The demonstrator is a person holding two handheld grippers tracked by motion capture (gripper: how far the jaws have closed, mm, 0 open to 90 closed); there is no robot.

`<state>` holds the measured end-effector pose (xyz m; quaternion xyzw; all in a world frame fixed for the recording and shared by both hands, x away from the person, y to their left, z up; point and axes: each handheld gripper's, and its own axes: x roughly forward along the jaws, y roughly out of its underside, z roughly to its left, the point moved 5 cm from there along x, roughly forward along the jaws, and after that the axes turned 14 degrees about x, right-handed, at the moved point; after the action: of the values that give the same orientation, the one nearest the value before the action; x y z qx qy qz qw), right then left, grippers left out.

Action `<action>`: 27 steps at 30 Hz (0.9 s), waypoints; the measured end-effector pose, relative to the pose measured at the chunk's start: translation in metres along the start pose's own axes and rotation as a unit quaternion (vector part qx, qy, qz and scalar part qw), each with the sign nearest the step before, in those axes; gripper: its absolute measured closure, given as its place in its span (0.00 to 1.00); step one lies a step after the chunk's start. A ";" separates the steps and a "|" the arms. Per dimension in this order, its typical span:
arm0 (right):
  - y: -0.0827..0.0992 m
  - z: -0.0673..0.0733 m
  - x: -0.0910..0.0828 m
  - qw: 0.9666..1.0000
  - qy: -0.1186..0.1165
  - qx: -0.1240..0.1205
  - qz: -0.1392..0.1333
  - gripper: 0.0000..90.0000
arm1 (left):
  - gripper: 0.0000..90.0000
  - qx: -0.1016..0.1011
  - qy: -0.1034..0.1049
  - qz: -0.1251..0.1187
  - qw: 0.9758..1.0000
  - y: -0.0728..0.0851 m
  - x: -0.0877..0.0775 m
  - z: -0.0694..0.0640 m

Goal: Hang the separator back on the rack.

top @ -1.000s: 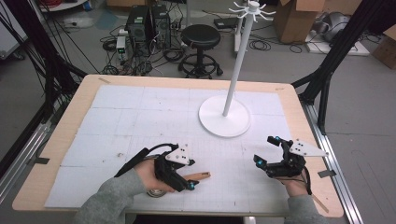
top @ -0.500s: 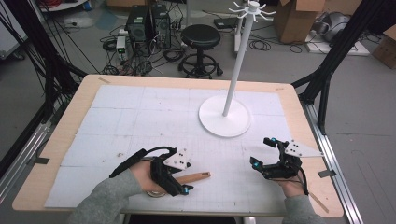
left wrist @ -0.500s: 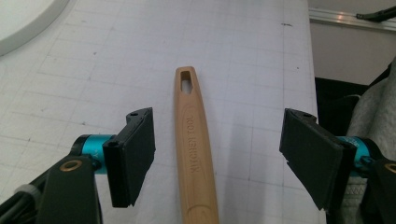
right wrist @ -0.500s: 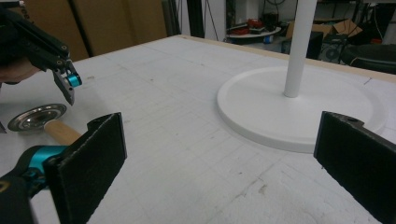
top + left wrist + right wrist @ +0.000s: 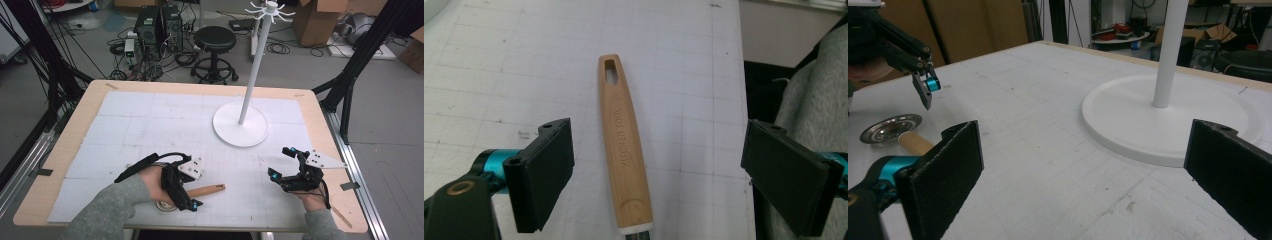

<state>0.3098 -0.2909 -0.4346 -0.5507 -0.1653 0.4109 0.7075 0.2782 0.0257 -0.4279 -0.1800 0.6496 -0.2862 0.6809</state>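
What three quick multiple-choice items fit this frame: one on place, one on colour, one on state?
1. Where does the wooden handle lie in the left gripper view?
A. between the left gripper's fingers
B. on the white stand's base
C. off the table

2. What colour is the stand?
A. black
B. white
C. red

3. How do the left gripper's fingers stand to the handle?
A. pressed on it
B. apart from it on both sides
C. shut beside it

Answers: 1 A, the handle runs up the middle of the gap between the two black fingers. 2 B, its pole and round base are white in the high view. 3 B, bare mat shows on each side of the handle; the fingers have just been opening.
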 end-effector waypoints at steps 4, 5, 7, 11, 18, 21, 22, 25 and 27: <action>0.000 0.001 0.000 1.000 0.000 0.000 -0.001 0.02 | 0.16 0.001 0.011 0.022 1.000 0.000 0.003 0.001; 0.000 0.001 0.000 1.000 -0.001 -0.001 0.000 0.02 | 0.16 0.002 0.013 0.025 1.000 0.000 0.004 0.001; -0.001 0.001 0.000 1.000 -0.001 -0.001 -0.001 0.02 | 0.16 -0.001 0.016 0.029 0.999 0.000 0.005 0.001; -0.001 0.000 0.000 1.000 0.000 0.001 -0.002 0.02 | 0.19 0.003 0.020 0.048 0.999 0.002 0.008 0.003; -0.001 -0.001 0.001 1.000 0.001 0.000 -0.004 0.02 | 0.32 0.002 0.025 0.082 0.996 0.008 0.010 0.006; -0.001 0.000 0.001 1.000 -0.001 0.002 -0.002 0.02 | 0.37 -0.004 0.020 0.096 0.995 0.010 0.011 0.008; -0.001 0.000 0.001 1.000 -0.001 0.003 -0.002 0.02 | 0.37 -0.005 0.018 0.101 0.995 0.011 0.012 0.009; -0.001 0.000 0.001 1.000 -0.001 0.002 -0.002 0.02 | 0.41 -0.015 0.018 0.109 0.994 0.013 0.012 0.010; -0.001 0.000 0.001 1.000 -0.002 0.002 -0.002 0.02 | 0.45 -0.017 0.021 0.113 0.993 0.013 0.013 0.009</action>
<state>0.3107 -0.2907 -0.4342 -0.5479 -0.1668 0.4105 0.7095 0.2895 0.0269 -0.4451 -0.1105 0.6846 -0.2002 0.6921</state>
